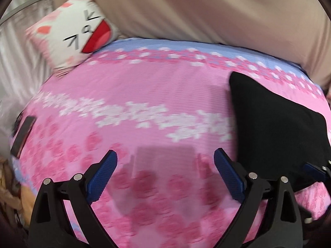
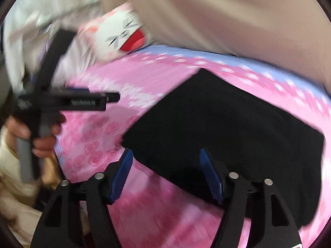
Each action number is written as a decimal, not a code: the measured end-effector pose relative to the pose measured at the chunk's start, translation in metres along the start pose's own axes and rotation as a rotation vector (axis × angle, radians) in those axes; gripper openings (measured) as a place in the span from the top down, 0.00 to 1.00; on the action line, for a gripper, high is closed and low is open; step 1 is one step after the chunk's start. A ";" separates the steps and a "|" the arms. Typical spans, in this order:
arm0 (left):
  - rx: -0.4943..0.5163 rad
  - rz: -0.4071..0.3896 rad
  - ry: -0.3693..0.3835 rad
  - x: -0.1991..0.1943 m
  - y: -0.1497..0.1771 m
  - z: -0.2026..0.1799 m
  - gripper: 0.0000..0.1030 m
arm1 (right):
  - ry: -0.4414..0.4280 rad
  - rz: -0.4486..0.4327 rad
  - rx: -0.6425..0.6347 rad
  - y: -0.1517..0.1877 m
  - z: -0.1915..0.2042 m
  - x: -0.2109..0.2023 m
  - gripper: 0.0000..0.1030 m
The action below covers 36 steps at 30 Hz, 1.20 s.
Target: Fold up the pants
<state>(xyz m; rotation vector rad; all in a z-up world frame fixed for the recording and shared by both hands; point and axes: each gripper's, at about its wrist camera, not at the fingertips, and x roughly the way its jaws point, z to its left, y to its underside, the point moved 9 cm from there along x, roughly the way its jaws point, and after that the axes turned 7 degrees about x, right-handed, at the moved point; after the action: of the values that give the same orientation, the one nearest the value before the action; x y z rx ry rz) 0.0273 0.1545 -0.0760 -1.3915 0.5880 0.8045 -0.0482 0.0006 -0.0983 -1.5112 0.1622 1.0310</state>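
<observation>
The black pants (image 2: 223, 128) lie folded into a compact rectangle on the pink flowered bed cover (image 2: 144, 210). In the left wrist view they lie at the right (image 1: 275, 128). My left gripper (image 1: 165, 163) is open and empty above bare cover, left of the pants. My right gripper (image 2: 165, 161) is open and empty, hovering at the near edge of the pants. The right gripper's blue fingertip (image 1: 312, 168) shows at the pants' near edge in the left wrist view. The left gripper (image 2: 112, 97), held by a hand, shows at the left in the right wrist view.
A white and pink cat-face pillow (image 1: 76, 31) lies at the far left of the bed. A beige curtain or cloth (image 1: 206, 8) hangs behind the bed. A dark phone-like object (image 1: 21, 136) lies at the cover's left edge. Cream fabric (image 2: 12, 175) is at the lower left.
</observation>
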 end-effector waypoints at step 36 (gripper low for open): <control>0.047 0.158 0.183 0.043 0.022 -0.090 0.04 | 0.200 -0.073 0.632 0.093 -0.200 -0.078 0.47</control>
<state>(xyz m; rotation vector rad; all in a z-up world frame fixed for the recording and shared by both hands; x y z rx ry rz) 0.0451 0.0715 -0.1330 -1.3967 0.8623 0.7874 -0.0537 -0.2295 -0.1416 -1.0259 0.5192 0.6764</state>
